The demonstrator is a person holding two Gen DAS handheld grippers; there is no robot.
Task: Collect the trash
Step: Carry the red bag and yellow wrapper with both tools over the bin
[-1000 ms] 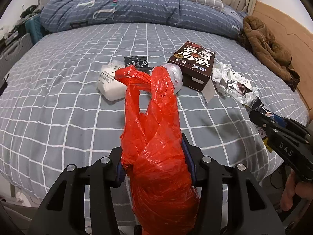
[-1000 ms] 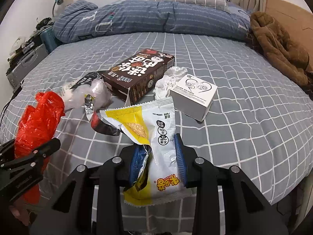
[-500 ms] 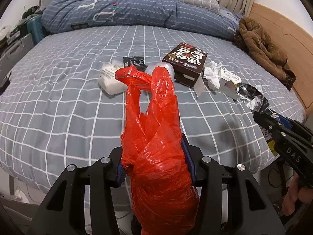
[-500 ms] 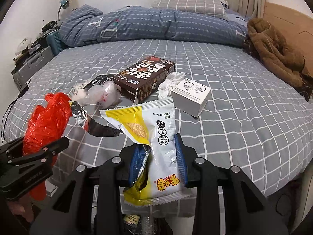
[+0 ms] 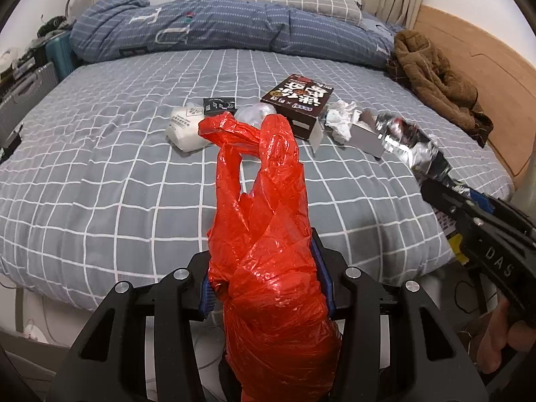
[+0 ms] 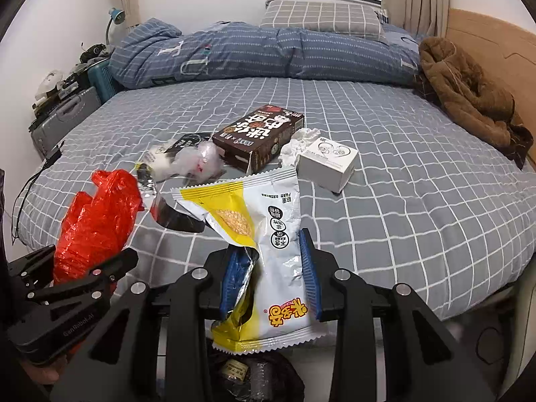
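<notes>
Trash is what we are carrying in both grippers: the right gripper [image 6: 269, 268] is clamping a snack wrapper [image 6: 264, 234] upright, and the left gripper [image 5: 264, 288] is squeezing a red bag [image 5: 268, 251], lying to the wrapper's left, near it; we are judging that bag the drop target.
</notes>
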